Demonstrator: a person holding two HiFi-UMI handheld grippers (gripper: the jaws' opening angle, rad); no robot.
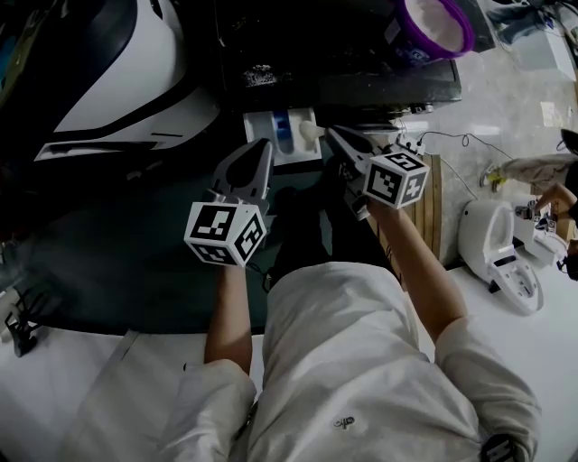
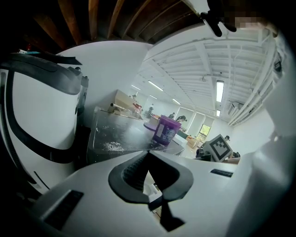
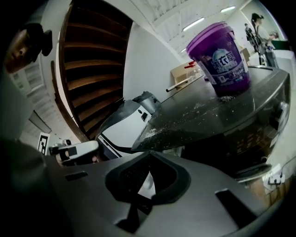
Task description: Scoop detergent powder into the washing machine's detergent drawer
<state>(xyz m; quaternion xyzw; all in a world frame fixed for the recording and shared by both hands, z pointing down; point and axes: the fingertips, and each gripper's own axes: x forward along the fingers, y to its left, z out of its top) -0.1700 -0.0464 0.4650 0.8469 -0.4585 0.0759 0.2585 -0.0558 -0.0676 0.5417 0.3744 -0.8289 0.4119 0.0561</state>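
Washing machine [image 1: 343, 63] fills the top of the head view, with the purple tub [image 1: 435, 25] of powder open on its lid, far right. The drawer [image 1: 271, 126] is pulled out below the front edge, well apart from the tub. Left hand-held gripper [image 1: 257, 153] hovers just at the drawer, jaws closed tip to tip on nothing. Right hand-held gripper [image 1: 336, 137] sits beside the drawer's right edge, jaws also together. A pale scoop-like piece [image 1: 312, 133] lies at its tip, but a grip on it can't be confirmed. Likely best to keep any scoop level, tip it low inside the drawer and go slow; loose grains [image 3: 152, 132] already dust the lid.
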